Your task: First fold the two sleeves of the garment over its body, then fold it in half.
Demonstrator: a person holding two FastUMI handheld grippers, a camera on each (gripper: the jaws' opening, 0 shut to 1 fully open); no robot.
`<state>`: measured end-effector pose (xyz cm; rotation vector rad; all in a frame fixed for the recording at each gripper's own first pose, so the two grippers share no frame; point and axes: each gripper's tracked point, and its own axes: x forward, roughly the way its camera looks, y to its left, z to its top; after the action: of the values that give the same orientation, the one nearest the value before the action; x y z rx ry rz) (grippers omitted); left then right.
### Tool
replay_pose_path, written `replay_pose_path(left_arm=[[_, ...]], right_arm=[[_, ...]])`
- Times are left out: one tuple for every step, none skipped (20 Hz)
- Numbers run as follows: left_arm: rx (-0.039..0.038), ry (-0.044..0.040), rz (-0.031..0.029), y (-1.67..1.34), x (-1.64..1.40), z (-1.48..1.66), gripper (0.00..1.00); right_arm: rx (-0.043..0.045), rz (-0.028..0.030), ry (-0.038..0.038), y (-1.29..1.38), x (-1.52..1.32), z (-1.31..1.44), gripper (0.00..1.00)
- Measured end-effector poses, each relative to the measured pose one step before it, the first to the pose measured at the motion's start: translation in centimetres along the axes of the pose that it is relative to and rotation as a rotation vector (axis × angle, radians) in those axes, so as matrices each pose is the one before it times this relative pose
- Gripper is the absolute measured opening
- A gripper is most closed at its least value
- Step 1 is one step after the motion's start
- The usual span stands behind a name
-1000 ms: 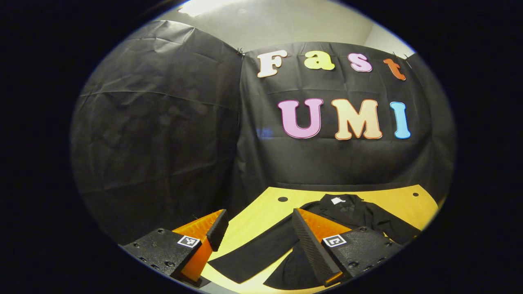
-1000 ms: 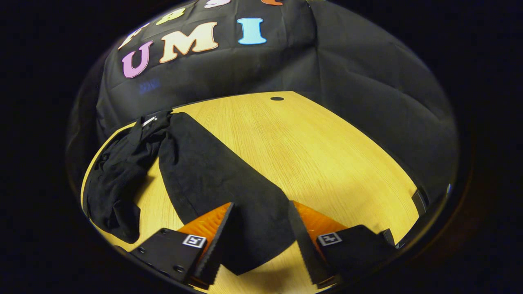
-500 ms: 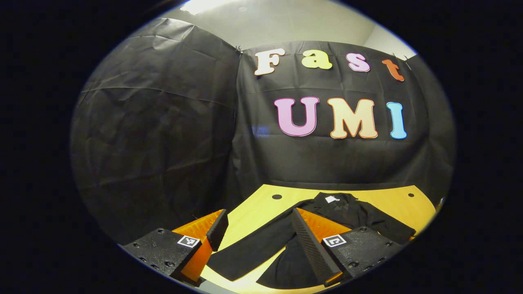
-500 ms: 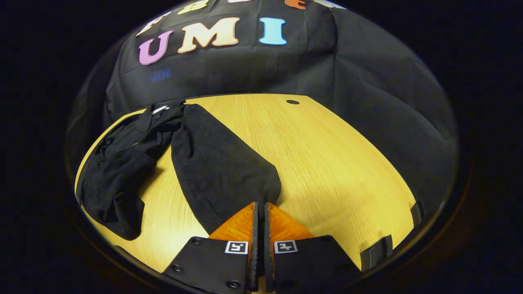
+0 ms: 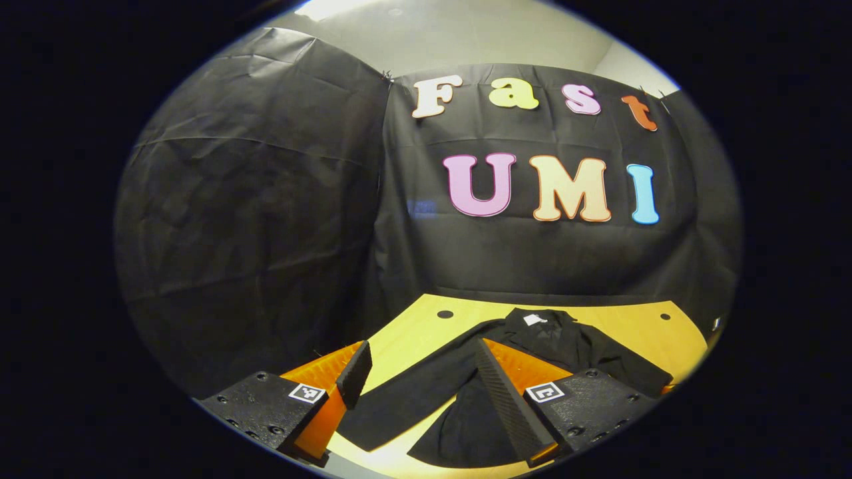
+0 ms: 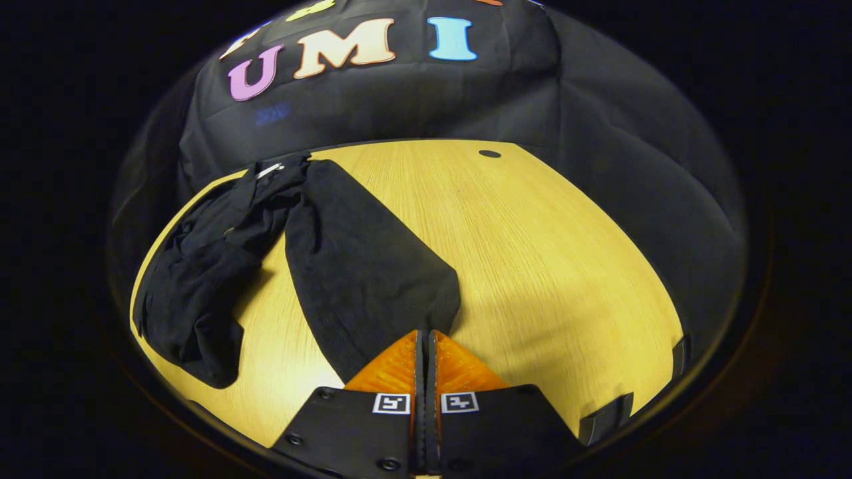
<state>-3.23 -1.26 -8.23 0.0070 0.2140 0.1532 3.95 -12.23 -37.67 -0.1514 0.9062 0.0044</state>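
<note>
In the left gripper view the left gripper (image 5: 416, 372) hangs above the near edge of the wooden table (image 5: 632, 329), its jaws spread wide with nothing between the fingers; under and past it lies the black garment (image 5: 566, 346), one sleeve (image 5: 413, 396) stretched flat toward the near left corner, the collar with its white tag (image 5: 534, 320) at the far side near the black cloth wall (image 5: 266, 233); a second sleeve (image 5: 632, 376) runs off to the right.

In the right gripper view the bunched body of the garment (image 6: 206, 273) sits at the left of the table (image 6: 546, 253); just right of it the wide sleeve (image 6: 366, 266) lies flat on the wood, running from the collar down to the right gripper (image 6: 424, 336); that gripper's jaws are pressed together at the sleeve's cuff edge (the cloth meets the fingertips, and it appears pinched between them); farther right the tabletop is bare wood with a small dark hole (image 6: 490, 154) near the far rim.
</note>
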Motion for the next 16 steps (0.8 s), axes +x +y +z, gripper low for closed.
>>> replay_pose_path(left_arm=[[0.00333,0.00178,0.00397,-0.154,-0.134,-0.156,0.92],[0.00408,0.00203,0.00274,0.032,-0.201,-0.261,0.93],[0.00556,0.00384,0.00035,-0.06,-0.188,-0.183,0.93],[0.00654,0.00627,0.00037,-0.001,-0.064,-0.326,0.92],[0.00599,0.00801,0.00036,0.123,-0.11,-0.272,0.93],[0.00321,0.0075,0.0003,0.173,-0.05,-0.36,0.93],[-0.00219,0.00929,0.00011,0.115,0.044,-0.227,0.93],[-0.00635,0.0082,-0.00372,0.12,-0.029,-0.343,0.93],[-0.00624,0.00442,-0.00483,0.248,0.143,-0.056,0.93],[-0.002,0.0058,-0.00241,0.233,0.177,-0.282,0.93],[-0.00095,0.00282,-0.00357,0.36,0.347,-0.146,0.93],[-0.00229,0.00681,-0.00494,0.42,0.448,-0.172,0.93],[-0.00544,0.01001,-0.00816,0.302,0.529,-0.146,0.93],[-0.00562,0.00299,-0.01154,0.253,0.488,-0.096,0.93],[-0.00259,0.0028,-0.00729,0.246,0.523,0.07,0.93],[0.00185,0.00309,-0.00377,0.442,0.727,0.008,0.93]], right_arm=[[-0.00182,0.00599,0.01324,0.024,-0.065,0.082,0.02],[0.00999,0.01643,0.00978,0.268,-0.017,0.36,0.02],[0.01866,0.01329,0.01187,0.245,-0.073,0.275,0.02],[0.02075,0.01033,0.00294,0.272,-0.213,0.609,0.02],[0.01473,0.00819,-0.00866,0.337,-0.256,0.92,0.02],[0.00328,0.00515,-0.01793,0.354,-0.235,1.098,0.02],[-0.005,0.00147,-0.01869,0.495,-0.346,1.39,0.02],[-0.01069,-0.00561,-0.01941,0.373,-0.324,1.228,0.02],[-0.0127,0.00028,-0.0221,0.709,-0.357,1.391,0.02],[-0.0084,0.0052,-0.02701,0.887,-0.314,1.676,0.02],[-0.00733,0.00624,-0.02459,1.182,-0.135,1.653,0.02],[-0.00803,0.00388,-0.01983,1.127,-0.079,1.429,0.02],[-0.00457,0.00636,-0.01851,1.185,-0.055,1.236,0.02],[0.0024,0.00806,-0.01931,1.223,0.023,1.251,0.02],[0.00396,0.00969,-0.01945,1.346,0.165,1.198,0.02],[0.00257,0.0068,-0.01431,1.161,0.197,0.954,0.02]])
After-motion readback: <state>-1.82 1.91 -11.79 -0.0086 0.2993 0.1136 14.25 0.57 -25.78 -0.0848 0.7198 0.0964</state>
